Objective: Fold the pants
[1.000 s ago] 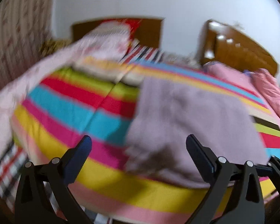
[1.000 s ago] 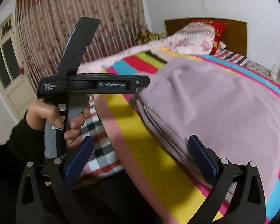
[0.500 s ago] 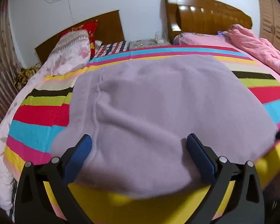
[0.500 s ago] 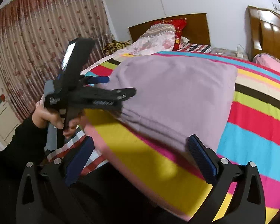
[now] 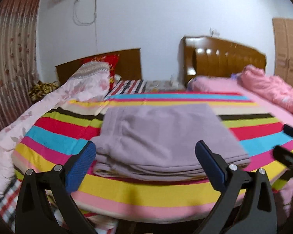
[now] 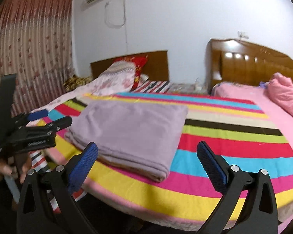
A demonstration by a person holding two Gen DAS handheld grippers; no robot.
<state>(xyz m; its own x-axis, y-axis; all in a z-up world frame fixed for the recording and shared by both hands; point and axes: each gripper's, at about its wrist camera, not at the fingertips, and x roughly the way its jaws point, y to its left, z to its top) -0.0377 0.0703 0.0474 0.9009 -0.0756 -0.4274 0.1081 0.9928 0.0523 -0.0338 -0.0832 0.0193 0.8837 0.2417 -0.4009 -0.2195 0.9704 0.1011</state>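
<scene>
The lilac pants (image 5: 166,136) lie folded into a flat rectangle on the striped bedspread (image 5: 54,134), near the bed's front edge; they also show in the right wrist view (image 6: 130,130). My left gripper (image 5: 145,163) is open and empty, held just in front of the folded stack. It also shows at the left of the right wrist view (image 6: 39,120), held in a hand. My right gripper (image 6: 146,163) is open and empty, off the front right of the pants.
A floral quilt and pillows (image 5: 84,81) lie at the bed's far left. A second bed with pink bedding (image 6: 263,97) and a wooden headboard (image 6: 254,66) stands to the right. A curtain (image 6: 29,48) hangs at the left.
Both grippers have drawn back from the bed and risen, so the folded pants look smaller and farther. Both stay open and empty.
</scene>
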